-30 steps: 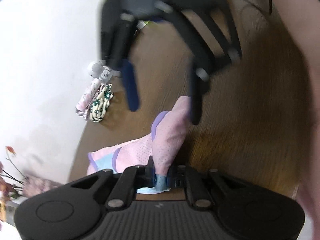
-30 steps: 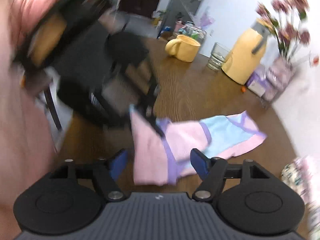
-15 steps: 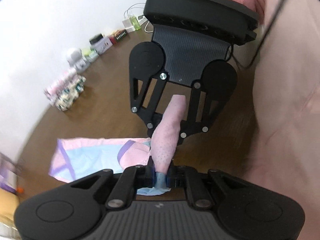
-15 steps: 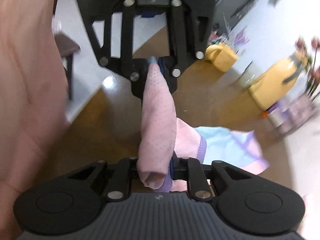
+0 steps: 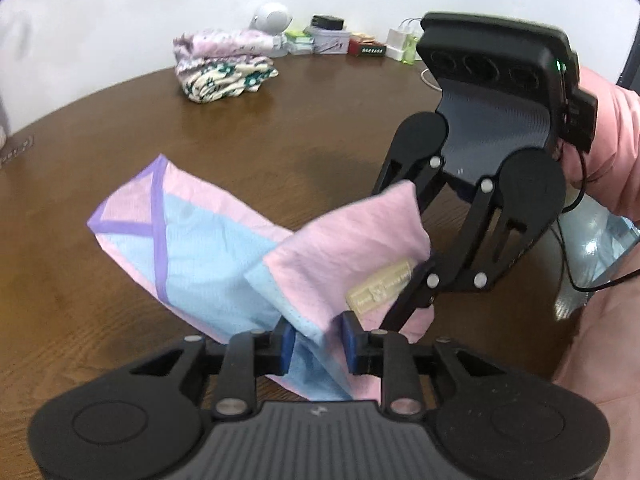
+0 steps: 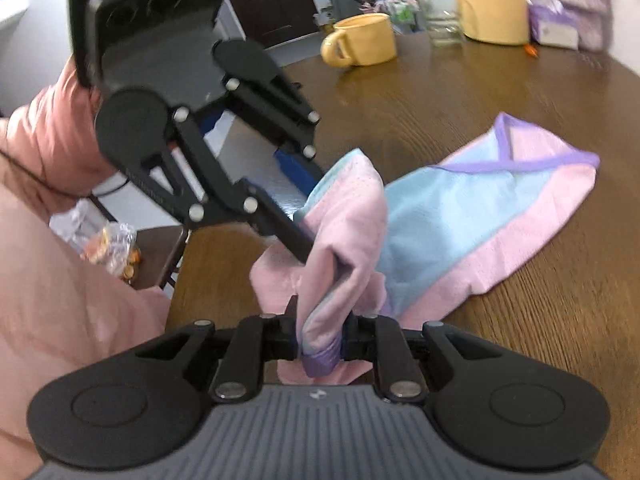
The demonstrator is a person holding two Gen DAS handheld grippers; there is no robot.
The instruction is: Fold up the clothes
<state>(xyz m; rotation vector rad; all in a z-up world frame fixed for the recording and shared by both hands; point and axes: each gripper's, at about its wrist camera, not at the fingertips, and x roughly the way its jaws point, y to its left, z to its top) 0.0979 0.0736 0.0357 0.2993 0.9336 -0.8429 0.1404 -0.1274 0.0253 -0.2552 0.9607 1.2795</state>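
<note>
My left gripper (image 5: 318, 342) loosens around the pink-and-blue garment (image 5: 192, 248) while my right gripper (image 6: 322, 338), now clamped on its hem, lifts toward twelve o'clock, starting the fold.

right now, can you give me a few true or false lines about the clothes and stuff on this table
1. The right tool grips the pink and blue garment. True.
2. The garment's far end rests on the wooden table. True.
3. The mug is green. False: it is yellow.
4. The table holds only one piece of clothing. False: folded floral clothes sit near the wall.
5. The garment's trim is purple. True.
</note>
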